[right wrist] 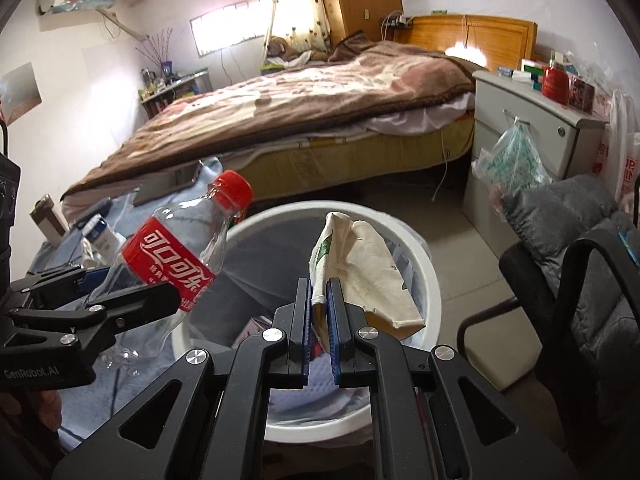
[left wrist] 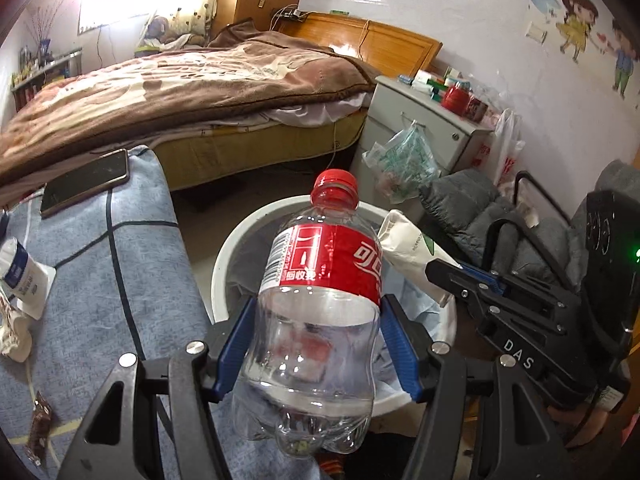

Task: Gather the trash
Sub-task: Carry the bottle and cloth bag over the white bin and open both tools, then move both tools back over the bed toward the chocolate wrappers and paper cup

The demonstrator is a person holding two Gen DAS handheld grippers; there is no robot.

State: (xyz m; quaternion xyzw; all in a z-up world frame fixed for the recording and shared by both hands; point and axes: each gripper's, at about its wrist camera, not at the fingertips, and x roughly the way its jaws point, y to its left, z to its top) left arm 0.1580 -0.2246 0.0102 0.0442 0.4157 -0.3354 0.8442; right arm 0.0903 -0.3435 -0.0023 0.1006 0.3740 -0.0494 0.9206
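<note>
The left gripper [left wrist: 318, 344] holds an empty plastic bottle [left wrist: 320, 304] with its jaws closed on the clear lower body, and the red cap points up and away, over the white bin [right wrist: 424, 264]. The right gripper [right wrist: 319, 320] has its jaws pressed shut on one edge of a crushed paper cup [right wrist: 360, 272], which hangs above the open mouth of the bin.

Both things look very light. The bottle is smooth and thin, so I think it can slip or dent under strong pressure; the ribbed part under the label seems the safest place to hold. The cup is soft and already flattened, so a pinch on its folded edge is enough.

The left view shows the table [left wrist: 120, 280] beside the bin, with a phone [left wrist: 86, 182], a small packet [left wrist: 22, 276] and a brown wrapper [left wrist: 40, 424] on its blue cloth. The right view hides most of this, but it shows the inside of the bin, where some trash already lies.
</note>
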